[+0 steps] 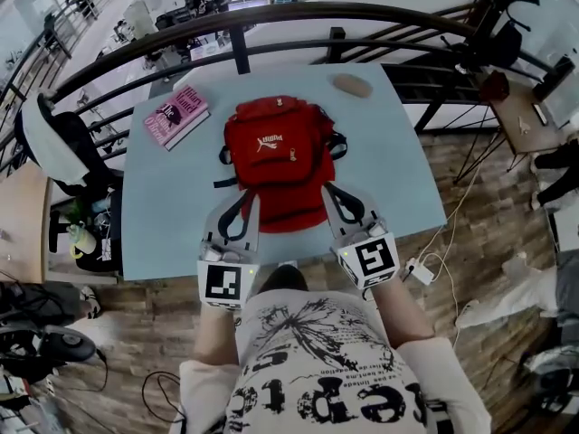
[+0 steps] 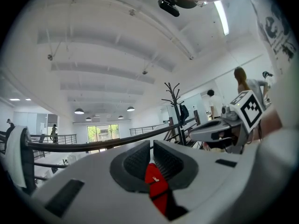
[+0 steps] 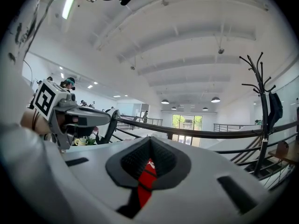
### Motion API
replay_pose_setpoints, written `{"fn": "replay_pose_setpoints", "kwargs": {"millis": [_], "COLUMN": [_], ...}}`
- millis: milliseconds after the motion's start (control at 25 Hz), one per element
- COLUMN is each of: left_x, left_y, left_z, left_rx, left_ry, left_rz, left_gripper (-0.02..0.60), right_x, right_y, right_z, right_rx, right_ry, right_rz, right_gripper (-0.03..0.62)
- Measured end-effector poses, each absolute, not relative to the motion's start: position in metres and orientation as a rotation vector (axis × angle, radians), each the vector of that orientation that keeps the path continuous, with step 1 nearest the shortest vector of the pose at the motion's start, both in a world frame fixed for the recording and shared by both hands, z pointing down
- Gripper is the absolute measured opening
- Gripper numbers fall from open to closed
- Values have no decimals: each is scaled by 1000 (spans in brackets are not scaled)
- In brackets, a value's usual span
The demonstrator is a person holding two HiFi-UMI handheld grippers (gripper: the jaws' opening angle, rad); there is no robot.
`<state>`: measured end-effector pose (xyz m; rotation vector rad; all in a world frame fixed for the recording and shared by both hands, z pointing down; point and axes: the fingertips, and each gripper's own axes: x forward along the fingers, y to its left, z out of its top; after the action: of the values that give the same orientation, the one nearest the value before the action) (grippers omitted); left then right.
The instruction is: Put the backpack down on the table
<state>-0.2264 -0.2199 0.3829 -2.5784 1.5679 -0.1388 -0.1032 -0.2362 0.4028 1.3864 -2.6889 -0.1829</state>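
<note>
Backpack (image 1: 271,156), red, lies over the middle of the pale blue table (image 1: 163,208), its near edge toward you. Your left gripper (image 1: 241,208) has its jaws closed on red fabric at the near left corner. Your right gripper (image 1: 336,199) is clamped the same way on the near right corner. Whether the base rests on the tabletop cannot be told. A pink book (image 1: 176,114) lies near the table's far left corner, apart from the pack.

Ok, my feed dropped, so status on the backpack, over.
Jaws shut: left gripper, right gripper, both on backpack near edge. Backpack over table centre; resting or not, can't tell. Book sits clear, far left.
</note>
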Motion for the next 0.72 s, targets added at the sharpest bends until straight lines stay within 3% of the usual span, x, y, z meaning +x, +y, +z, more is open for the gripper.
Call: {"fn": "replay_pose_setpoints", "kwargs": {"millis": [720], "left_x": [-237], "left_y": [-226], "left_z": [390], "left_rx": [-2589], "left_ry": [1628], "left_rz": [-105], "left_gripper": [25], "right_x": [-103], "right_y": [-243], "right_z": [418], "right_rx": [1398], "right_ry": [-2642], "right_rz": [-174], "right_gripper": [-9]}}
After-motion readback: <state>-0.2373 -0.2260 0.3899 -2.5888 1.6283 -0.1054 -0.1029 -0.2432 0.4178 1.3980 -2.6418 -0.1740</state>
